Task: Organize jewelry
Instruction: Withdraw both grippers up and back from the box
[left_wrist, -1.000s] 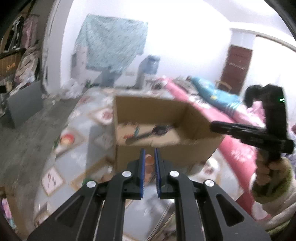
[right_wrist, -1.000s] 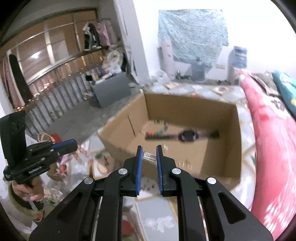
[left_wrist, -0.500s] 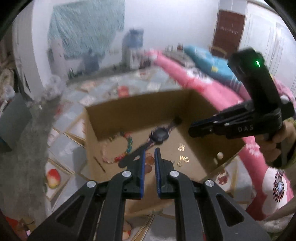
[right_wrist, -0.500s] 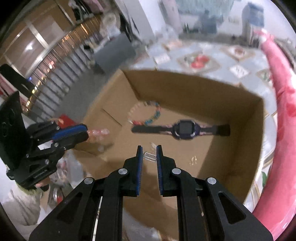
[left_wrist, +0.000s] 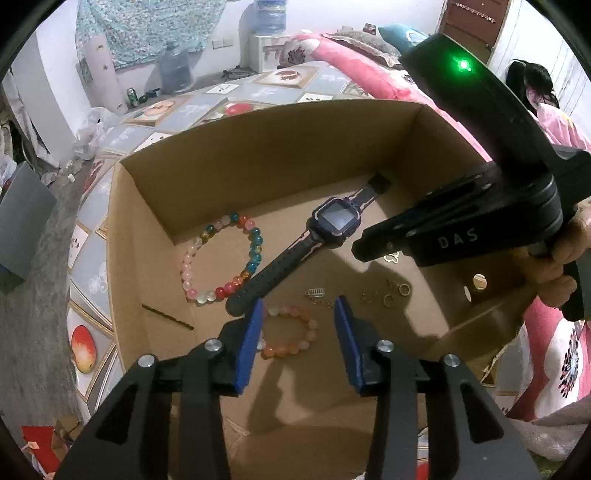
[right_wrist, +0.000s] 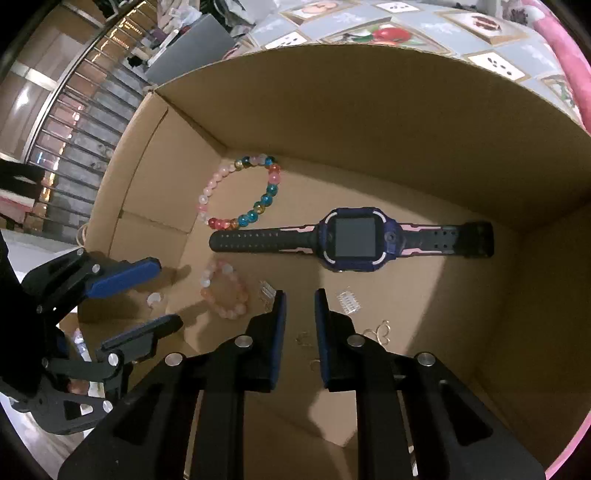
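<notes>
An open cardboard box (left_wrist: 277, 147) (right_wrist: 369, 110) holds a dark watch (left_wrist: 334, 219) (right_wrist: 356, 238), a multicolour bead bracelet (left_wrist: 255, 243) (right_wrist: 271, 190) and small gold earrings (left_wrist: 402, 289) (right_wrist: 382, 332). A pink bead bracelet (left_wrist: 313, 325) (right_wrist: 229, 313) lies on the box floor. My left gripper (left_wrist: 299, 306) (right_wrist: 166, 295) hangs above it, jaws opening, pads clear of the beads. My right gripper (right_wrist: 300, 295) (left_wrist: 360, 249) points down into the box, jaws opening slightly, nothing between them. A small clear clip (right_wrist: 348, 302) lies just beyond its right finger.
The box stands on a patterned mat (left_wrist: 236, 88). Pink bedding (left_wrist: 351, 62) runs along the right side. A person (left_wrist: 535, 92) sits at the far right. A grey board (left_wrist: 22, 218) leans at the left. A second small clip (left_wrist: 316, 293) (right_wrist: 266, 290) lies near the pink bracelet.
Both grippers have tipped down and moved in over the box. The left jaws have opened, and the pink bracelet they held lies on the box floor. The right gripper has released the small clip.
</notes>
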